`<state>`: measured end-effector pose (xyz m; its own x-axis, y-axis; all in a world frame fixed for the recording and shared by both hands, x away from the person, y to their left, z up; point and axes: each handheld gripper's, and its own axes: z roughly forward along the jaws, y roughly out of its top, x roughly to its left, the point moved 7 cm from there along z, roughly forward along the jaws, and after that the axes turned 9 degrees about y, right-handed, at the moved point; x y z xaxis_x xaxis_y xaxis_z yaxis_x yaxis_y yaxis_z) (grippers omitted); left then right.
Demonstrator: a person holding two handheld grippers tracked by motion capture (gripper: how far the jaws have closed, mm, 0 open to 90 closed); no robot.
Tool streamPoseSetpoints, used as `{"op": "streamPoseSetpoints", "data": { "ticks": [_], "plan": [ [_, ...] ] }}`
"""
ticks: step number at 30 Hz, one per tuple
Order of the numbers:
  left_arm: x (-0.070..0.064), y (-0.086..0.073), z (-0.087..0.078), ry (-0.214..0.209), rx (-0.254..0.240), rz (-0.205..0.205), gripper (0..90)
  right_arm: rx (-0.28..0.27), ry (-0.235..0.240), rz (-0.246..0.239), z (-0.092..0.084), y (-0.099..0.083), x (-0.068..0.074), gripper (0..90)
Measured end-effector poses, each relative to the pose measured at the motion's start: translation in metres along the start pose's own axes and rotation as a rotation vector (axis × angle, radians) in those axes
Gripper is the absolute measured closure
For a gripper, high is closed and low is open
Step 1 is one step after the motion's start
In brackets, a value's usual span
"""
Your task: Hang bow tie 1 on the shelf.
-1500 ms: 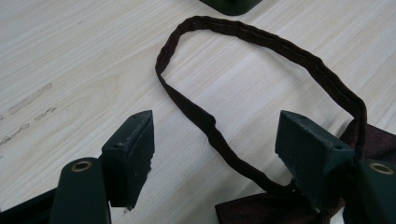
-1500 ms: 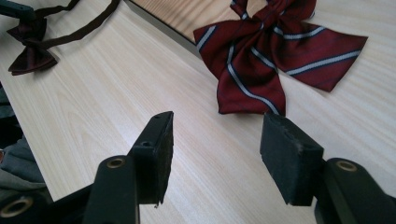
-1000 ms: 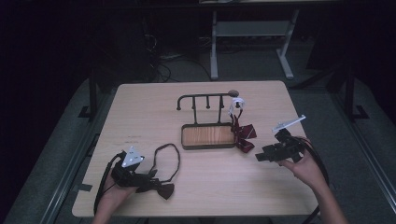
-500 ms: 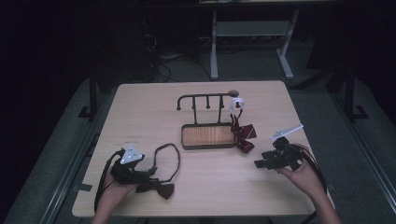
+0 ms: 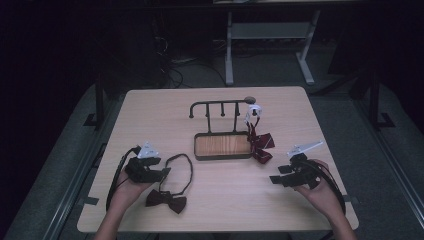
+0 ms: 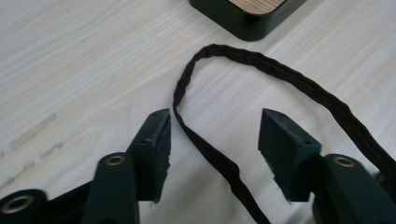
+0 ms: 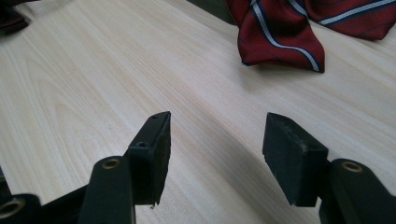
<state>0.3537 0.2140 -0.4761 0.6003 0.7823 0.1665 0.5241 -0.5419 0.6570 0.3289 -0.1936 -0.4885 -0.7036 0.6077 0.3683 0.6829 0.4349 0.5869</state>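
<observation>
A dark bow tie point(image 5: 166, 200) lies near the table's front left, its thin neck strap point(image 5: 181, 170) looping toward the rack. My left gripper point(image 5: 162, 174) is open over that strap point(image 6: 212, 154), which runs between its jaws in the left gripper view point(image 6: 215, 149). A red striped bow tie point(image 5: 260, 142) hangs from the right end of a black hook rack point(image 5: 220, 106) and drapes onto the table point(image 7: 280, 32). My right gripper point(image 5: 278, 179) is open at the front right, empty point(image 7: 215, 140), short of the striped tie.
The rack stands on a dark tray base with a wooden inlay point(image 5: 222, 146) at the table's middle; its corner point(image 6: 247, 23) lies ahead of the left gripper. The wooden table point(image 5: 230, 205) has dark floor and a metal frame point(image 5: 270, 35) beyond it.
My right gripper has lowered and drawn back toward the front right of the table. The left gripper has shifted slightly onto the strap.
</observation>
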Motion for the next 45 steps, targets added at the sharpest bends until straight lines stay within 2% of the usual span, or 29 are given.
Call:
{"op": "streamPoseSetpoints", "data": {
  "ticks": [7, 12, 16, 20, 28, 35, 40, 45],
  "plan": [
    [0.008, 0.014, 0.013, -0.003, 0.069, 0.024, 54.7, -0.005, -0.006, 0.003, 0.001, -0.007, 0.000, 41.7],
    [0.012, 0.013, 0.027, -0.013, 0.123, 0.004, 58.2, -0.025, -0.011, -0.002, -0.001, -0.009, -0.002, 41.7],
    [0.016, 0.009, 0.035, -0.025, 0.167, 0.004, 61.0, -0.035, -0.011, 0.001, -0.002, -0.010, -0.003, 41.7],
    [0.018, 0.010, 0.039, -0.030, 0.171, -0.008, 65.6, -0.047, -0.008, -0.013, -0.003, -0.009, -0.001, 41.8],
    [0.019, 0.009, 0.048, -0.035, 0.209, 0.008, 72.8, -0.073, -0.008, -0.026, -0.003, -0.007, 0.004, 42.2],
    [0.018, 0.009, 0.053, -0.037, 0.242, 0.045, 81.7, -0.096, -0.010, -0.030, -0.006, -0.006, 0.002, 42.6],
    [0.017, 0.009, 0.054, -0.038, 0.241, 0.051, 88.9, -0.108, -0.008, -0.029, -0.008, -0.005, 0.003, 42.8],
    [0.020, 0.009, 0.047, -0.052, 0.230, 0.057, 89.6, -0.105, -0.004, -0.022, -0.008, -0.005, 0.003, 42.8]
  ]
}}
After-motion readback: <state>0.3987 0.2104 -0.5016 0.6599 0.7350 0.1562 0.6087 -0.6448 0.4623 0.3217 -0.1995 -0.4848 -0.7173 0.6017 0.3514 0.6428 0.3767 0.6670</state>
